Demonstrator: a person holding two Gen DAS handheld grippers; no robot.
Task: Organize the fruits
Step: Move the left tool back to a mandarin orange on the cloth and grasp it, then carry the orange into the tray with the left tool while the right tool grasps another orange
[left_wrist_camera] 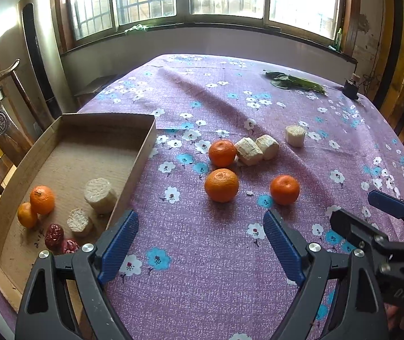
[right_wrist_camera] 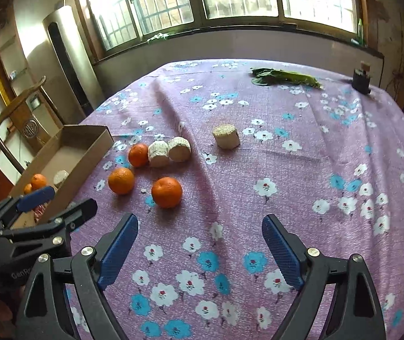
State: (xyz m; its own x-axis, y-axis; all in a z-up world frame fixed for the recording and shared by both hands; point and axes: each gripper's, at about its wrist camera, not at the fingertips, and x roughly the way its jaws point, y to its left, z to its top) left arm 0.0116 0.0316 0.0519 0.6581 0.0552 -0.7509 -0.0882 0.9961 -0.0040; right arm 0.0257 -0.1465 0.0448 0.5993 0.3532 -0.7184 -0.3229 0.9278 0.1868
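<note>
Both tongs stand wide and hold nothing: the left tongs (left_wrist_camera: 200, 243) hover over the near part of the bench (left_wrist_camera: 329, 147) just right of the cardboard box (left_wrist_camera: 142, 153), and the right tongs (right_wrist_camera: 199, 250) hover further right over bare flowered cloth.

The box sits at the near left edge and already holds two oranges (left_wrist_camera: 42, 199), two pale cut chunks (left_wrist_camera: 100, 191) and some red dates (left_wrist_camera: 54, 235). Out on the cloth, three oranges remain: a near one (left_wrist_camera: 221, 185), one just beyond it (left_wrist_camera: 221, 153) and one to the right (left_wrist_camera: 284, 189). The far one appears to touch a pair of pale chunks (left_wrist_camera: 255, 149) lying side by side; a third chunk (left_wrist_camera: 295, 135) stands apart, further right. Green leaves (left_wrist_camera: 292, 82) and a small dark pot (left_wrist_camera: 350, 87) lie at the far right, well away.

Judging from this, the sorting is about half done. The likely trouble:
- Oranges are round and smooth; a pinch off-centre could squirt one away across the cloth, perhaps off the edge
- Reaching for the far orange may knock the two chunks against it
- The two tongs are close together, so moving both to the same fruit risks a clash
- The box wall is low and light; a drop from height could bounce fruit out, or a bump could shove the box toward the bench edge
</note>
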